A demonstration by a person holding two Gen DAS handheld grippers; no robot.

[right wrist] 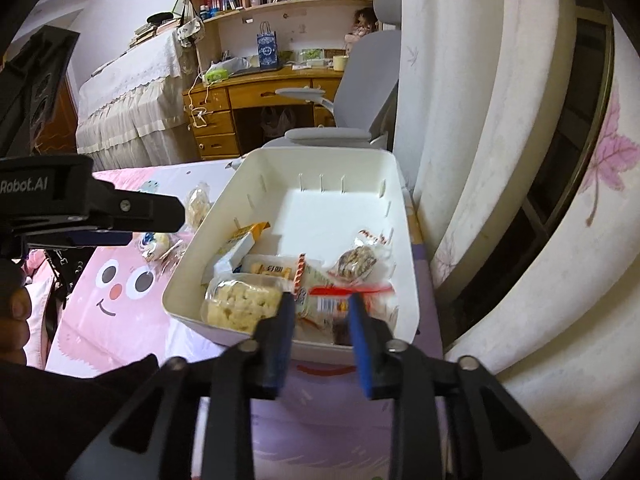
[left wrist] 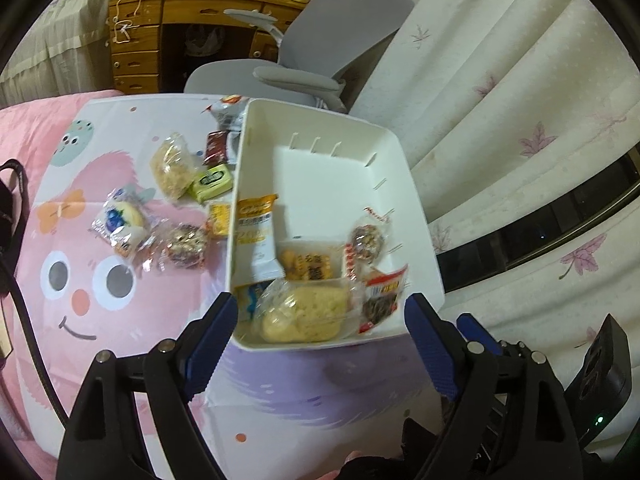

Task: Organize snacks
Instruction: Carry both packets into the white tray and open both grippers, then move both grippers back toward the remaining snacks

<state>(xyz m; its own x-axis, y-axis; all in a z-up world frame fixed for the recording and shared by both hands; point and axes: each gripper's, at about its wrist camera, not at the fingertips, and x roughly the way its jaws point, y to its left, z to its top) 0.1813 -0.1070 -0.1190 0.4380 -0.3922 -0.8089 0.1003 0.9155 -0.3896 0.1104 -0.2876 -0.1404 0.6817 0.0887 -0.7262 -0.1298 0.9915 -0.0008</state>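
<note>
A white plastic bin (left wrist: 400, 168) (right wrist: 384, 168) stands on a pink cartoon mat and holds several snacks, among them a pale rice cake in clear wrap (left wrist: 304, 314) (right wrist: 240, 302). My left gripper (left wrist: 320, 320) is open and empty, its blue pads either side of the bin's near end. My right gripper (right wrist: 322, 306) is over the bin's near right corner, jaws closed around a red and white snack packet (right wrist: 344, 298). Loose snacks lie on the mat left of the bin: a green packet (left wrist: 212, 182), a rice cake (left wrist: 172, 166), a blue-printed cake (left wrist: 120, 222).
A grey office chair (left wrist: 320, 40) and a wooden desk (left wrist: 160, 28) stand beyond the mat (left wrist: 100, 280). White curtains with pink leaves (left wrist: 520, 100) hang close on the right. A covered bed (right wrist: 128, 92) is at the back left. The left gripper's body (right wrist: 80, 204) crosses the right view.
</note>
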